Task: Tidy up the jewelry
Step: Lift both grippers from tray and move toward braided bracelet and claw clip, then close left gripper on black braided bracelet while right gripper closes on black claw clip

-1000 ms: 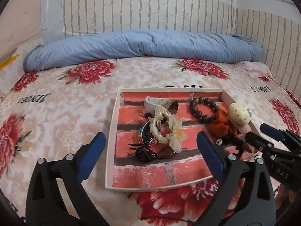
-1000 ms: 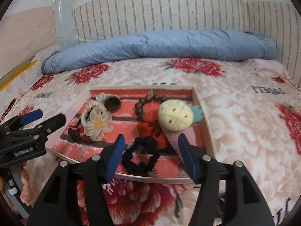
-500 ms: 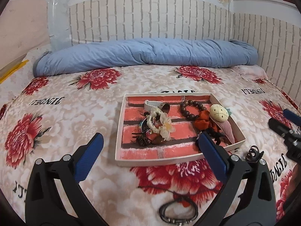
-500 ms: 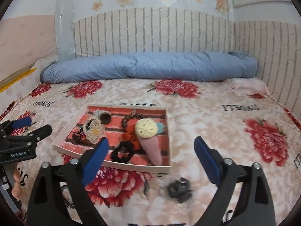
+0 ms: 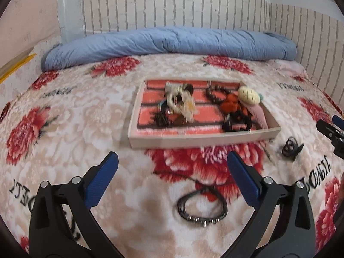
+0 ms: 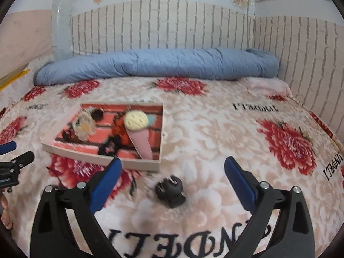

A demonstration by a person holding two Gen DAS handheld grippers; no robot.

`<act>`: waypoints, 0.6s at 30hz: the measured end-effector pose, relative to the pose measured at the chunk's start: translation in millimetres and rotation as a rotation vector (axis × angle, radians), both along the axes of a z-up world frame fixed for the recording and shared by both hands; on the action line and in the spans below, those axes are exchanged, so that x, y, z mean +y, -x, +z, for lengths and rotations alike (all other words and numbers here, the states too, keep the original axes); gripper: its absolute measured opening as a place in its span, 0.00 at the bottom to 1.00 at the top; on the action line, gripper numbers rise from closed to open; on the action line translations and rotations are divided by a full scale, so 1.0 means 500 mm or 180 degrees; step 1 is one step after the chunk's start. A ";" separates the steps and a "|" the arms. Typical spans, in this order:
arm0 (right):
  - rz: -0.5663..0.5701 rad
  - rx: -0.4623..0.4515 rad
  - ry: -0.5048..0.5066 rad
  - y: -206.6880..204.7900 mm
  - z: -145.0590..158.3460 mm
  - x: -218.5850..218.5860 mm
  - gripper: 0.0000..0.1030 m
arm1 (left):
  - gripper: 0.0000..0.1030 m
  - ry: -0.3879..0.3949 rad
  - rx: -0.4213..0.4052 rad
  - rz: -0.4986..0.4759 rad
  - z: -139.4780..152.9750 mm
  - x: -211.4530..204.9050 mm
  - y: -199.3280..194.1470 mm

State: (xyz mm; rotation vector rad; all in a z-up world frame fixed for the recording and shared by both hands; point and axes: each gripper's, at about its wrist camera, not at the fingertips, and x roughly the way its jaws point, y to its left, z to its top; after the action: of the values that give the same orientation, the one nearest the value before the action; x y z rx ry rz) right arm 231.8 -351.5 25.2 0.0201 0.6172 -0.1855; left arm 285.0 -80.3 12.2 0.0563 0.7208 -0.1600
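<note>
A shallow tray (image 5: 193, 139) with a red brick-print floor sits on the floral blanket. It holds a cream pineapple plush (image 5: 249, 94), a dark bead bracelet (image 5: 212, 94), a flower scrunchie (image 5: 182, 103) and a black scrunchie (image 5: 236, 122). My left gripper (image 5: 172, 157) is open and holds nothing; a black cord bracelet (image 5: 202, 207) lies on the blanket between its fingers. My right gripper (image 6: 173, 161) has its jaws opening wide. A black hair claw (image 6: 171, 190) lies loose on the blanket between them, untouched. In the right wrist view the tray (image 6: 75, 153) sits ahead on the left.
A rolled blue duvet (image 5: 172, 43) lies along the brick-pattern headboard (image 6: 161, 25) at the far side. A brick-pattern wall (image 6: 311, 68) closes the right. The right gripper's tips (image 5: 331, 131) show at the left view's right edge, near the hair claw (image 5: 291, 147).
Both grippers have pulled back from the tray. The right jaws have widened, leaving the black scrunchie in the tray. The hair claw and cord bracelet have come into view.
</note>
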 end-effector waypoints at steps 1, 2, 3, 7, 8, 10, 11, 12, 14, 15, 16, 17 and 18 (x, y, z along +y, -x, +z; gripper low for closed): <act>-0.0012 0.0050 -0.0005 -0.002 -0.015 -0.005 0.91 | 0.95 -0.0005 0.0040 -0.0001 -0.011 -0.001 0.001; -0.0019 0.0085 -0.0006 -0.004 -0.026 -0.006 0.91 | 0.95 -0.0014 0.0082 0.0001 -0.022 -0.002 0.002; -0.0026 0.0113 -0.0005 -0.005 -0.035 -0.009 0.91 | 0.95 -0.0030 0.0139 0.0011 -0.037 -0.003 0.002; -0.0074 0.0208 -0.0021 -0.008 -0.074 -0.022 0.91 | 0.95 0.0028 0.0287 0.0001 -0.071 0.000 0.002; -0.0082 0.0229 -0.0042 -0.009 -0.080 -0.025 0.91 | 0.95 0.0057 0.0313 -0.0003 -0.078 0.002 0.003; -0.0096 0.0266 -0.0090 -0.013 -0.092 -0.031 0.91 | 0.95 0.0061 0.0336 -0.0011 -0.086 0.002 0.003; -0.0100 0.0275 -0.0092 -0.015 -0.096 -0.032 0.91 | 0.95 0.0048 0.0341 -0.0009 -0.090 0.002 0.003; -0.0103 0.0291 -0.0089 -0.017 -0.101 -0.033 0.91 | 0.95 0.0030 0.0347 -0.0006 -0.095 0.001 0.002; -0.0088 0.0307 -0.0088 -0.019 -0.107 -0.031 0.91 | 0.94 0.0017 0.0363 -0.0022 -0.104 0.001 0.002; -0.0080 0.0319 -0.0081 -0.020 -0.111 -0.030 0.91 | 0.94 0.0009 0.0374 -0.0029 -0.109 0.002 0.002; -0.0075 0.0339 -0.0065 -0.022 -0.116 -0.028 0.91 | 0.94 0.0002 0.0387 -0.0038 -0.112 0.002 0.001; -0.0070 0.0350 -0.0058 -0.022 -0.118 -0.026 0.91 | 0.93 -0.0001 0.0399 -0.0052 -0.115 0.002 0.000; -0.0063 0.0364 -0.0053 -0.024 -0.120 -0.024 0.91 | 0.91 -0.0006 0.0413 -0.0069 -0.120 0.002 -0.001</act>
State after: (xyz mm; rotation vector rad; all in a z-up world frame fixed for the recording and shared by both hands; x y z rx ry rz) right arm 243.6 -363.6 -34.8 0.0317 0.7327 -0.2017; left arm 285.2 -79.5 -47.7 0.0558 0.8499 -0.1851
